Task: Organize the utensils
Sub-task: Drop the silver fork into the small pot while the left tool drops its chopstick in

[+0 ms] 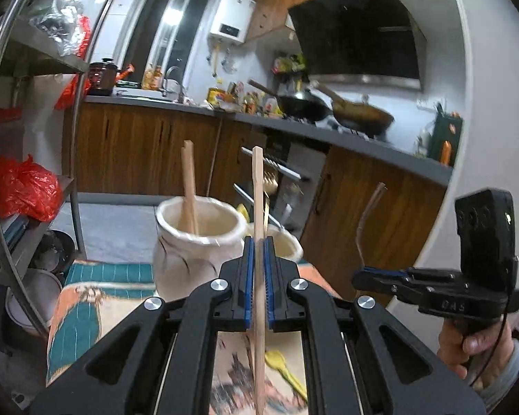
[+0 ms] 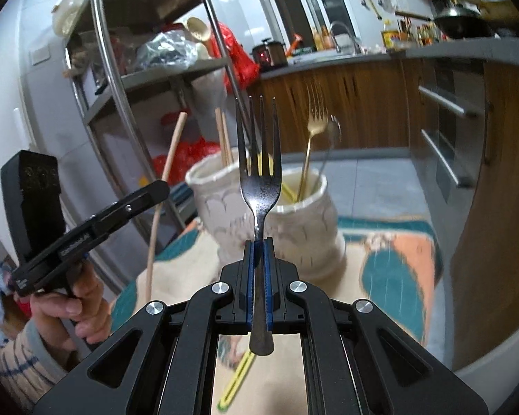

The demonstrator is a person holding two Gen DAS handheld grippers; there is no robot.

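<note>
In the left wrist view my left gripper (image 1: 258,243) is shut on a wooden chopstick (image 1: 258,193) that stands upright in front of a white ceramic jar (image 1: 190,259). That jar holds other chopsticks (image 1: 189,186). A second jar (image 1: 289,245) is partly hidden behind the fingers. My right gripper (image 2: 258,243) is shut on a steel fork (image 2: 259,186), tines up, before the second jar (image 2: 308,231), which holds a gold fork (image 2: 311,145) and a spoon (image 2: 332,135). Each gripper also shows from the side in the other view: the right gripper (image 1: 359,275) and the left gripper (image 2: 162,186).
Both jars stand on a patterned teal and orange cloth (image 2: 397,263). A yellow utensil (image 1: 283,370) lies on it near me. A steel shelf rack (image 2: 121,79) with bags stands to the left. A counter (image 1: 328,135) with woks runs behind.
</note>
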